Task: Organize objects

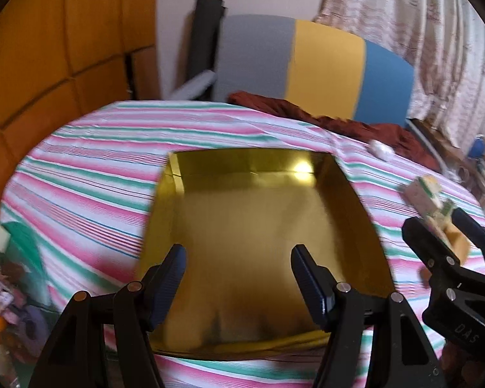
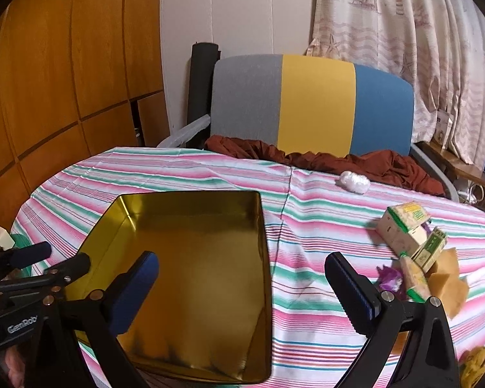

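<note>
Tin (image 2: 190, 278) empty on striped surface (image 2: 307, 323); both claws spread, holding nothing. Next, you reach right claw (image 2: 242, 291) to boxes (image 2: 404, 226) right of tin.

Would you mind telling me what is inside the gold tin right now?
The gold tin shows only its bare shiny floor and walls; no objects lie in it. Its nearest corners are hidden behind the left gripper and right gripper.

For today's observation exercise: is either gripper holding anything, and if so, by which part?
Nothing is held. The left gripper and right gripper both hang open and empty over the gold tin.
</note>
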